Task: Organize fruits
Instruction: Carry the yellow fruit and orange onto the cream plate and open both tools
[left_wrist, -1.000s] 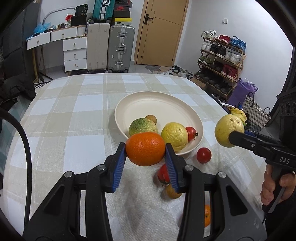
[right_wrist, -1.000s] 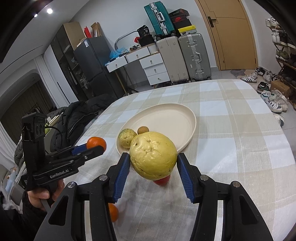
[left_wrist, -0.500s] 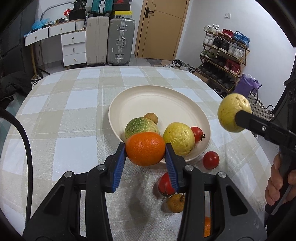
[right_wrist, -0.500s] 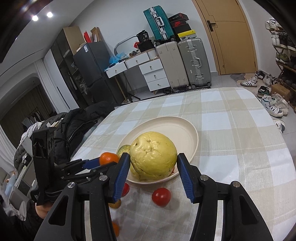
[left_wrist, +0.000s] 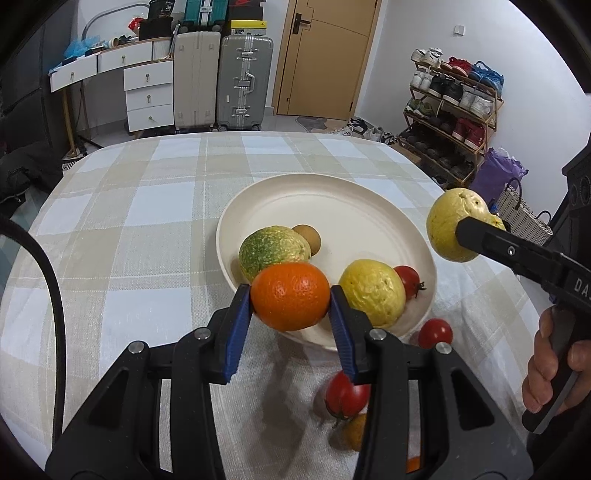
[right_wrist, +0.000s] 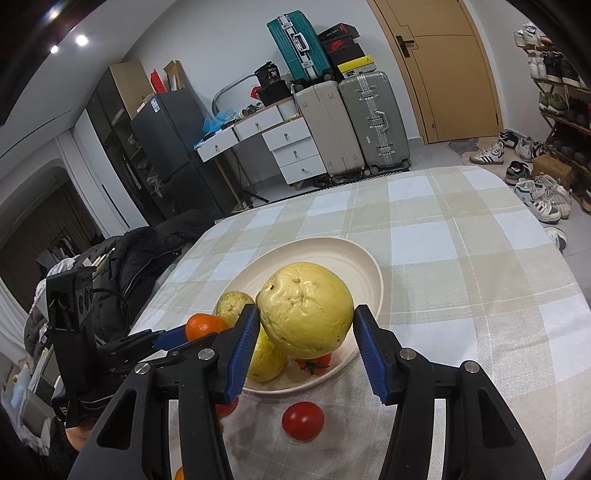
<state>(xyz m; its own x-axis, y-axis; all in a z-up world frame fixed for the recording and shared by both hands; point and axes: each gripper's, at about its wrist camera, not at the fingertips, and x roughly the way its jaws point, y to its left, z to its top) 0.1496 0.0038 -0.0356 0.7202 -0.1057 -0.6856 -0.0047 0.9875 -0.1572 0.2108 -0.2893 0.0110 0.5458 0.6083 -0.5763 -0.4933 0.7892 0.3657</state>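
Tomato (right_wrist: 303, 420) on table (right_wrist: 480, 266) before plate (right_wrist: 373, 266)

My two wrist views look down from close by, at opposite sides of the round cream plate (left_wrist: 417, 229) (right_wrist: 373, 266), which both share on the checked tablecloth (left_wrist: 140, 236) (right_wrist: 480, 266)

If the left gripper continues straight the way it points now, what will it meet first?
Probably the green-yellow fruit in the plate, just beyond the orange that the left gripper holds; depth is uncertain.

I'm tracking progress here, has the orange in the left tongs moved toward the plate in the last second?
Yes. In the left wrist view the orange now overlaps the near rim of the plate; a second ago it sat short of the rim.
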